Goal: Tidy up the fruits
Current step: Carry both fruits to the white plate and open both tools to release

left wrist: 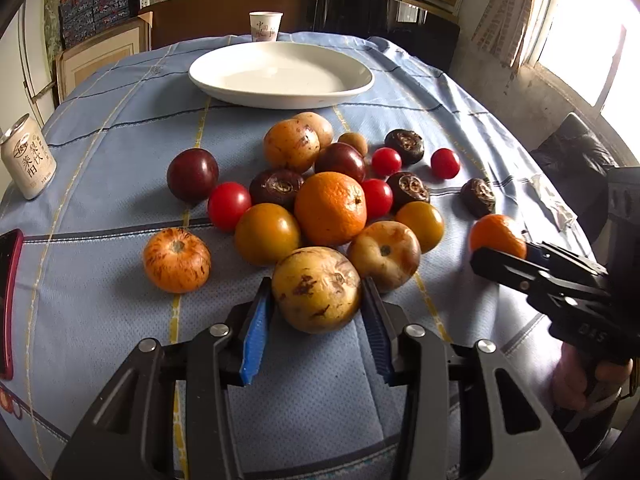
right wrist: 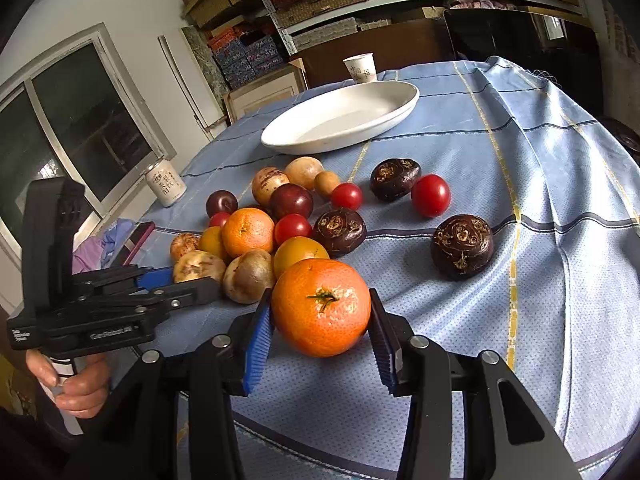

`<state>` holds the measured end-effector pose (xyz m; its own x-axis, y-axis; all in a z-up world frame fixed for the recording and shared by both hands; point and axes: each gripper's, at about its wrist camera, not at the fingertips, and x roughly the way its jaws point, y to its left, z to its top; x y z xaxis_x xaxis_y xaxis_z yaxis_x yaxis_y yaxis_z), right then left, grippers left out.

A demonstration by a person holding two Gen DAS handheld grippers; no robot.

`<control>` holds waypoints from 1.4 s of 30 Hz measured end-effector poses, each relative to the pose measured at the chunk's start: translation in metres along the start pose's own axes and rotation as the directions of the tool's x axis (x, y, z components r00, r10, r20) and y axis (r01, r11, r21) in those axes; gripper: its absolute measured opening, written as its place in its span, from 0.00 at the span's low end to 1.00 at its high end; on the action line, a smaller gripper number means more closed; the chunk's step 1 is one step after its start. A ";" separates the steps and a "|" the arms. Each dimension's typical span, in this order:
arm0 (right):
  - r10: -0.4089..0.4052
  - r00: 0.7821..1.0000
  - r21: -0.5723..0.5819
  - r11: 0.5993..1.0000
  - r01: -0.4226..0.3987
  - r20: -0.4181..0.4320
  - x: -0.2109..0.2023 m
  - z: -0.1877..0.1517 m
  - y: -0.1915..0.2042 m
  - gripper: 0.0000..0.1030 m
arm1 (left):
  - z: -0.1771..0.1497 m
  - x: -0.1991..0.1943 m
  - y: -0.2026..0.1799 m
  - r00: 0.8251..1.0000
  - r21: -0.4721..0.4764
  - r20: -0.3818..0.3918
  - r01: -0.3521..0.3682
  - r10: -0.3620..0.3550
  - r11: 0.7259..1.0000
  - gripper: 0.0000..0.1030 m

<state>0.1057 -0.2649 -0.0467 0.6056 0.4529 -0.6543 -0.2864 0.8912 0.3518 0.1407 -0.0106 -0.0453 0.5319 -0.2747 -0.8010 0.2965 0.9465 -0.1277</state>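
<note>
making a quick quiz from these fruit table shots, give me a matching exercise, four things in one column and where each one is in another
Things:
1. white plate
2. drink can
3. paper cup
4. mandarin orange

Places:
A. between the right gripper's blue pads
B. behind the plate, at the table's far edge
C. empty, beyond the fruit pile
D. at the table's left edge in the left wrist view

Pairs: 1-C, 2-D, 3-B, 4-A
</note>
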 end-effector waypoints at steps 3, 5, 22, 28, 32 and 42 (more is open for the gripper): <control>-0.015 1.000 -0.009 1.000 0.015 -0.014 0.003 0.000 0.002 0.44 | -0.001 -0.011 0.003 1.000 0.001 0.024 0.012 -0.012 1.000 0.41; -0.011 1.000 -0.019 1.000 0.010 -0.026 0.004 0.001 0.004 0.44 | 0.003 -0.020 0.008 0.999 0.003 0.036 0.025 -0.025 1.000 0.41; -0.055 0.998 0.000 0.998 0.055 0.026 0.067 0.165 -0.004 0.44 | 0.177 0.022 0.052 0.994 0.016 0.074 -0.078 0.077 0.997 0.41; -0.148 0.988 0.036 0.988 0.149 -0.034 0.132 0.210 -0.023 0.44 | 0.226 0.093 0.075 0.993 -0.046 -0.018 -0.113 0.113 0.993 0.41; -0.160 0.985 0.063 0.984 0.164 -0.065 0.154 0.222 -0.034 0.44 | 0.237 0.125 0.080 0.990 -0.048 -0.067 -0.128 0.125 0.991 0.41; -0.179 0.978 0.126 0.973 0.192 -0.111 0.174 0.228 -0.052 0.55 | 0.245 0.135 0.074 0.990 -0.023 -0.051 -0.133 0.131 0.991 0.67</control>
<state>0.3953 -0.2386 -0.0260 0.5605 0.2865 -0.7770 -0.0692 0.9512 0.3009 0.4288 -0.0190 -0.0195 0.5247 -0.1390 -0.8399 0.2049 0.9782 -0.0339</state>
